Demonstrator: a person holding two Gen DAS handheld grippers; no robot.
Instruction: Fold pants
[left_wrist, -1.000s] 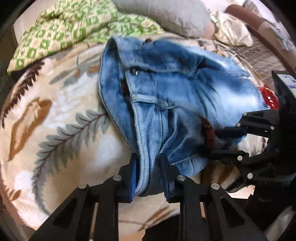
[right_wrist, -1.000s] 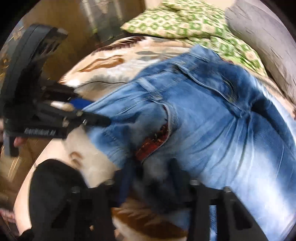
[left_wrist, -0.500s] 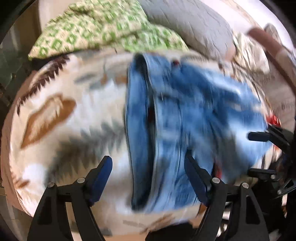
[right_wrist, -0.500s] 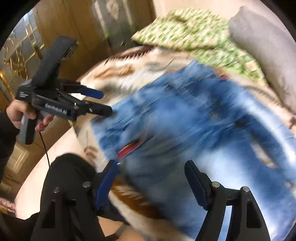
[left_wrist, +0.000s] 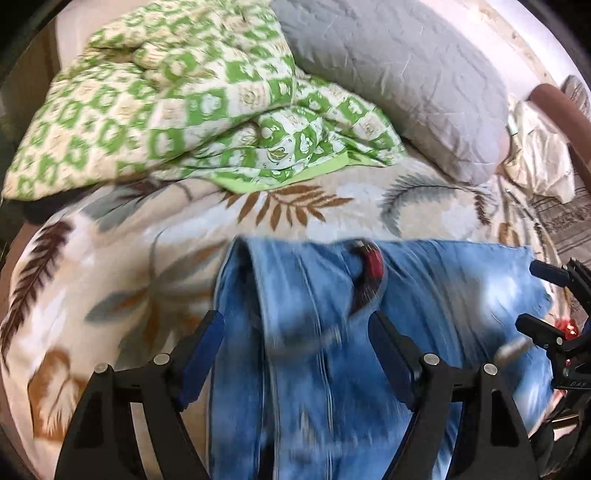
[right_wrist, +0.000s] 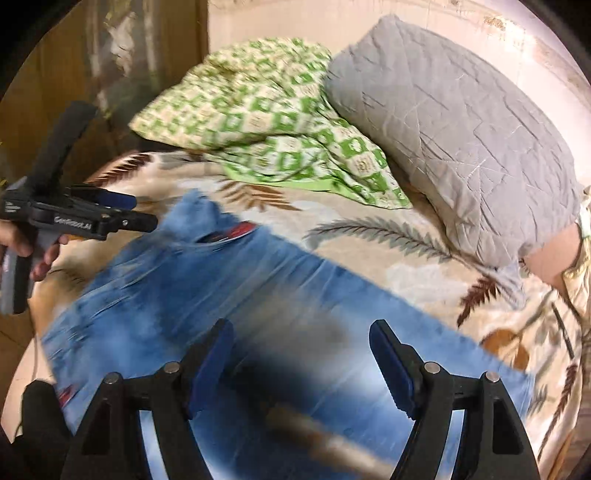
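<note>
Both grippers are being held spread wide over the jeans, with nothing pinched between the fingers. Seen from its own camera, the left gripper (left_wrist: 295, 347) is being held above the blurred jeans (left_wrist: 332, 350), its blue pads (left_wrist: 201, 354) well apart on either side of the denim. A red-and-dark patch (left_wrist: 369, 273) is being shown near the far edge of the jeans. The right gripper (right_wrist: 301, 356) is likewise being held over the denim, fingers apart. In the right view, the left gripper is being gripped by a hand (right_wrist: 26, 247) beside the jeans' near-left corner. The jeans are being left lying flat on a leaf-print blanket (left_wrist: 110, 266), apart from a green checked quilt (left_wrist: 177, 107) and a grey pillow (left_wrist: 399, 74) farther back. Much of the denim is being smeared by motion blur.
</note>
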